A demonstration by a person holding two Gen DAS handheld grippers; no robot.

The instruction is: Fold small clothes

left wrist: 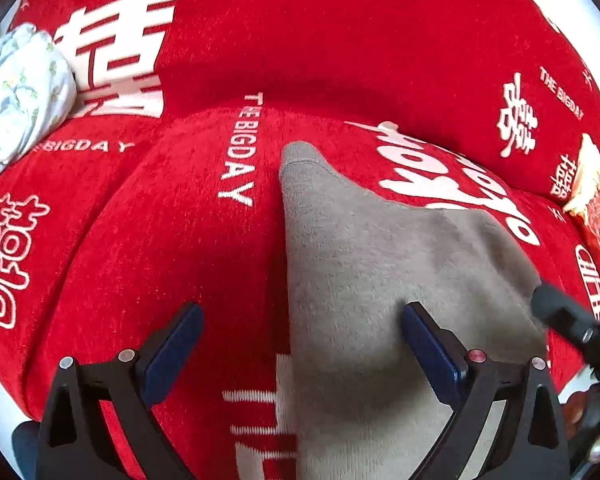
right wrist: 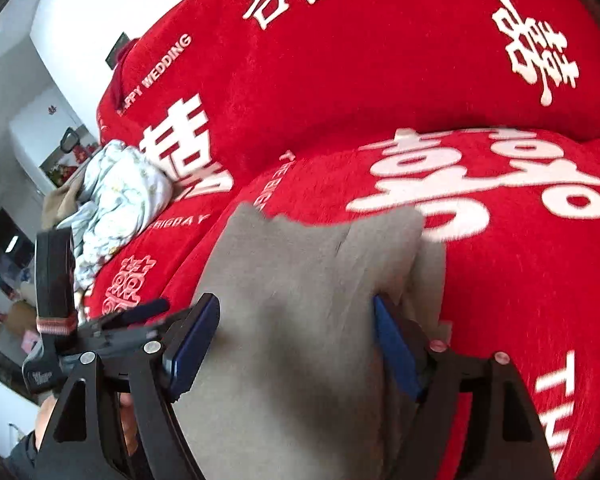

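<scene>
Red sofa cover (left wrist: 180, 240) bears grey garment (left wrist: 360, 264) beneath both spread-apart hand-held grippers (left wrist: 302, 332) (right wrist: 296, 332).

Home living room, red wedding-print sofa cover (right wrist: 380, 80), crumpled laundry (right wrist: 120, 196), white walls (right wrist: 80, 8)

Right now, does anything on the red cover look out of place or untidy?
Yes. A white floral garment lies crumpled in a heap at the far left of the red cover, not folded. The grey cloth between the open fingers of the right gripper lies flatter, with one uneven, doubled edge.
</scene>
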